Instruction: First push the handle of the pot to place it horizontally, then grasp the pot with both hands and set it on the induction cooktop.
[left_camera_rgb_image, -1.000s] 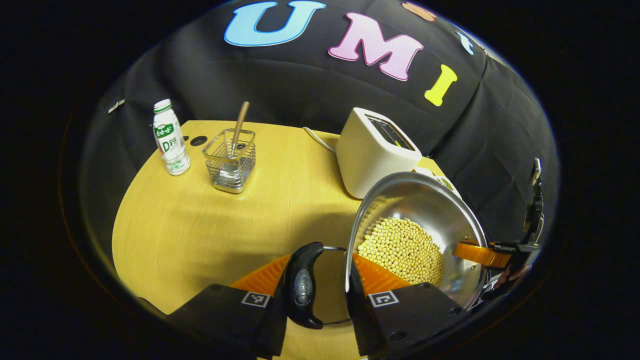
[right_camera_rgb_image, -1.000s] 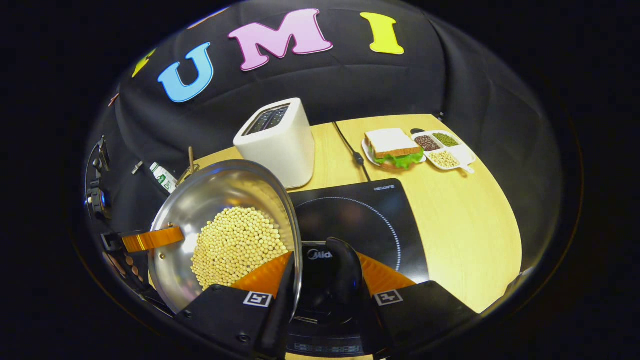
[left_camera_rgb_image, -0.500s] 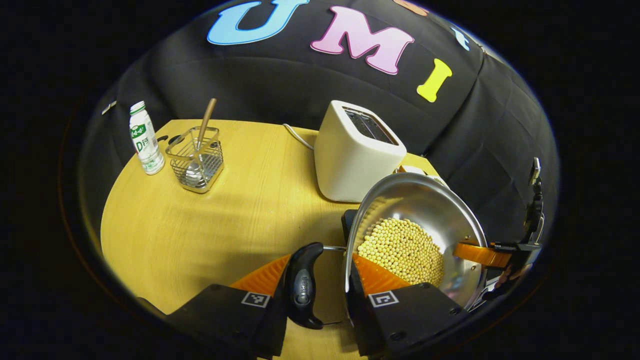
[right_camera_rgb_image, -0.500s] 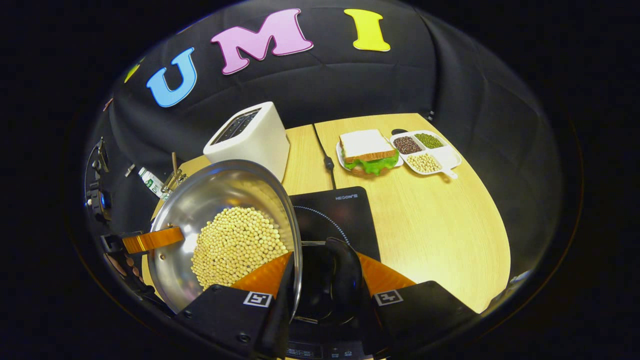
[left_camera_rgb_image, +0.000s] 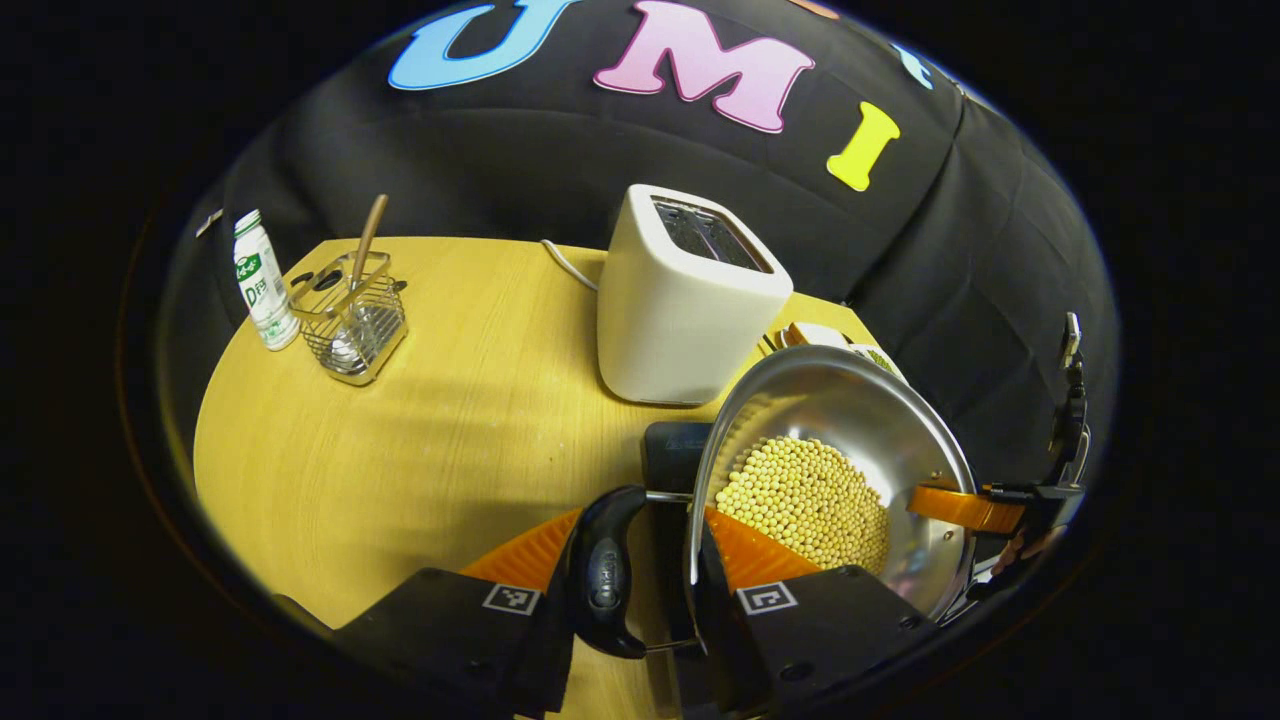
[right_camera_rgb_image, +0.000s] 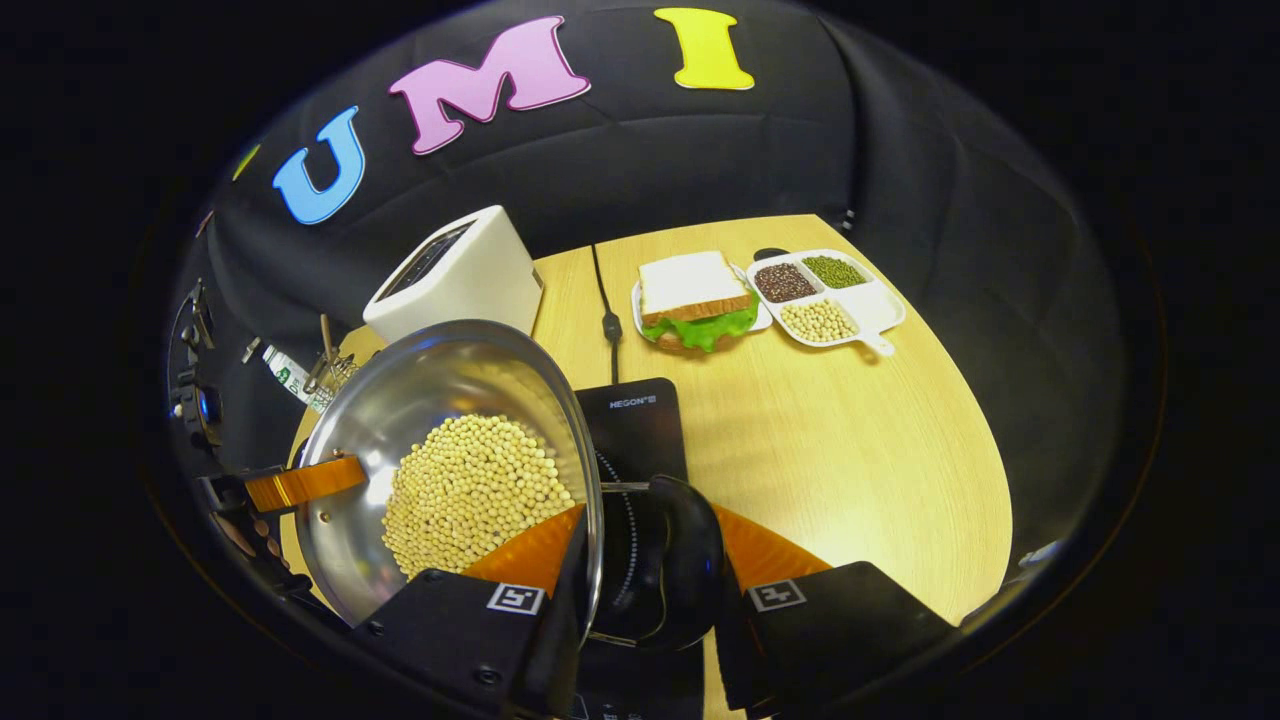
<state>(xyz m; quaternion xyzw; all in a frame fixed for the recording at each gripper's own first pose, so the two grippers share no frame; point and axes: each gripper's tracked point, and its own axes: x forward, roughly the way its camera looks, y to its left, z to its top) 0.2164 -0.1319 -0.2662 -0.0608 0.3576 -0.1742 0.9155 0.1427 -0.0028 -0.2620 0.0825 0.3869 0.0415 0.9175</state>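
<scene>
Holding the pot (left_camera_rgb_image: 840, 440) with your left gripper (left_camera_rgb_image: 645, 575), you have one orange finger inside the steel rim, against the soybeans (left_camera_rgb_image: 805, 500), and the other outside by the black side handle (left_camera_rgb_image: 605, 570), so the fingers are clamped on the pot's wall. In the left gripper view the pot hangs above the desk (left_camera_rgb_image: 420, 440), its near rim over a corner of the black induction cooktop (left_camera_rgb_image: 675, 445). Behind it stands the white toaster (left_camera_rgb_image: 685, 295), close to the desk's far edge. A drink bottle (left_camera_rgb_image: 260, 280) and a wire basket (left_camera_rgb_image: 350, 315) with a spoon (left_camera_rgb_image: 365, 235) in it sit at the far left corner, just beside each other. Your right gripper (left_camera_rgb_image: 985, 508) shows across the pot, one orange finger lying over the opposite rim.

In the right gripper view, your right gripper (right_camera_rgb_image: 640, 570) pinches the pot (right_camera_rgb_image: 440, 450) the same way: one finger inside on the soybeans (right_camera_rgb_image: 475, 490), one outside beside the black side handle (right_camera_rgb_image: 670, 560). The induction cooktop (right_camera_rgb_image: 635, 420) lies below the handle, partly hidden by the pot. The toaster (right_camera_rgb_image: 455, 275) stands behind the pot. A sandwich (right_camera_rgb_image: 695, 300) on a plate and a divided tray (right_camera_rgb_image: 825, 300) of beans rest near the desk's (right_camera_rgb_image: 850, 440) far edge. Your left gripper (right_camera_rgb_image: 300, 482) shows at the pot's opposite rim.
</scene>
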